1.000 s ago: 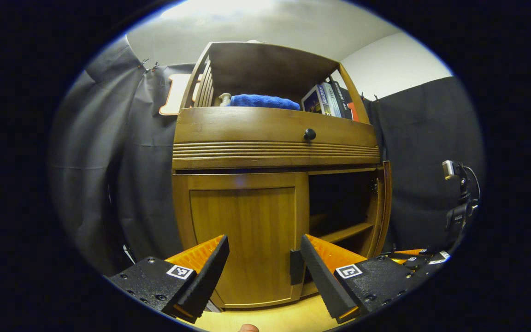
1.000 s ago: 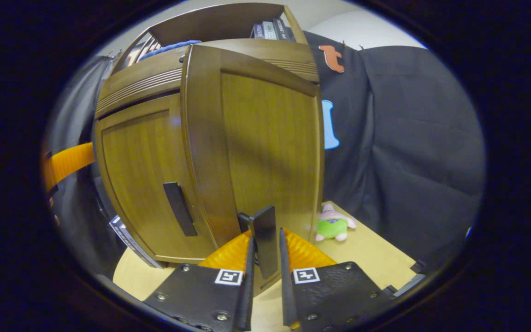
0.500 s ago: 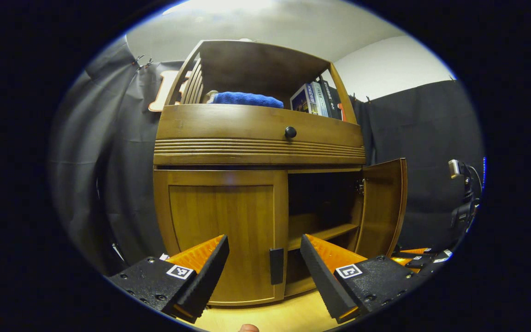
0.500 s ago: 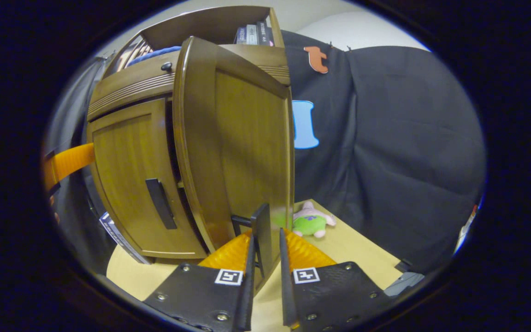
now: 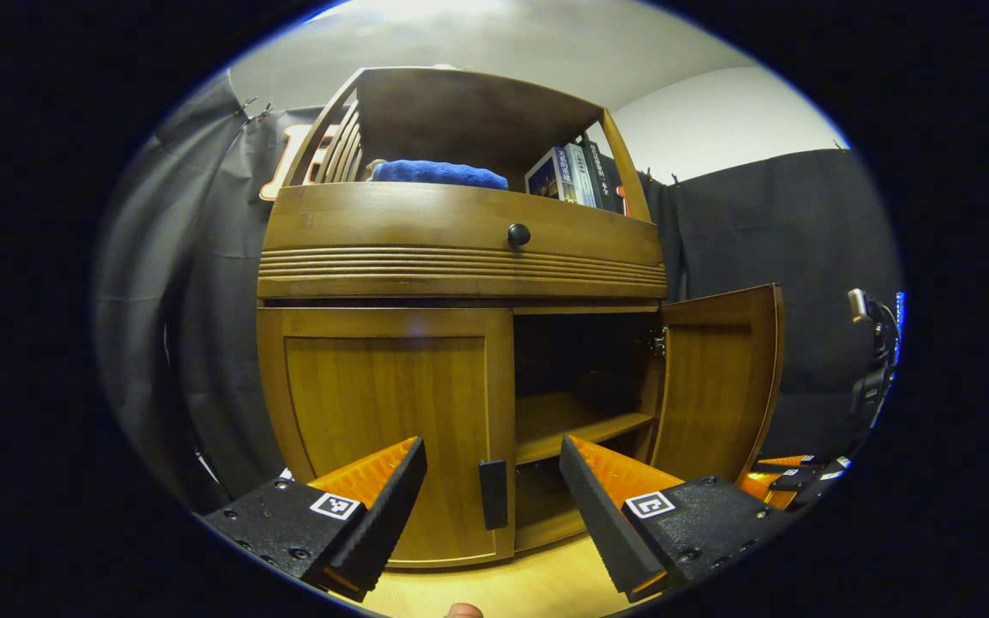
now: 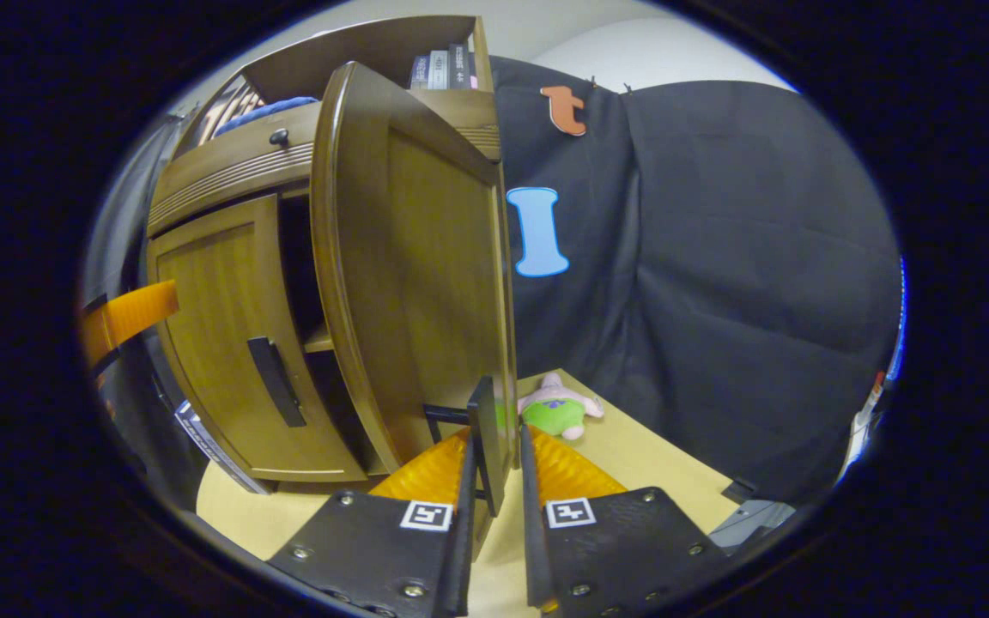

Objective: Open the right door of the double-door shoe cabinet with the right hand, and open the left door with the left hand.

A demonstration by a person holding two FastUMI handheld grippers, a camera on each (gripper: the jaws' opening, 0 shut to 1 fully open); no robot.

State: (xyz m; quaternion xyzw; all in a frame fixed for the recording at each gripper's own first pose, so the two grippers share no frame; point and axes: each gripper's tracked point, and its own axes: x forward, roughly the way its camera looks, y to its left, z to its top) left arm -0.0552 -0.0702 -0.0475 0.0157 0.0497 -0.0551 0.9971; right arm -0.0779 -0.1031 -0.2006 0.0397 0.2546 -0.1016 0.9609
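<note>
The wooden shoe cabinet [image 5: 460,266] stands in front of me. Its left door [image 5: 391,403] is closed, with a black bar handle [image 5: 493,493] at its right edge. My left gripper [image 5: 493,448] is open a short way in front of that handle, not touching it. The right door [image 6: 426,266] stands swung out wide. My right gripper [image 6: 494,442] is shut on the right door's black handle [image 6: 486,425]. In the left gripper view the open right door [image 5: 718,378] shows its inner face, with the right gripper [image 5: 791,476] below it.
An inner shelf [image 5: 576,421] shows in the open right half. Above are a drawer knob [image 5: 518,233], a blue towel [image 5: 439,173] and books [image 5: 576,176]. A plush toy [image 6: 555,410] lies on the floor behind the open door. A camera stand [image 5: 876,360] is at far right.
The right door has swung farther open with my right gripper holding its handle. The left gripper has shifted so the left door's handle now sits between its open fingers.
</note>
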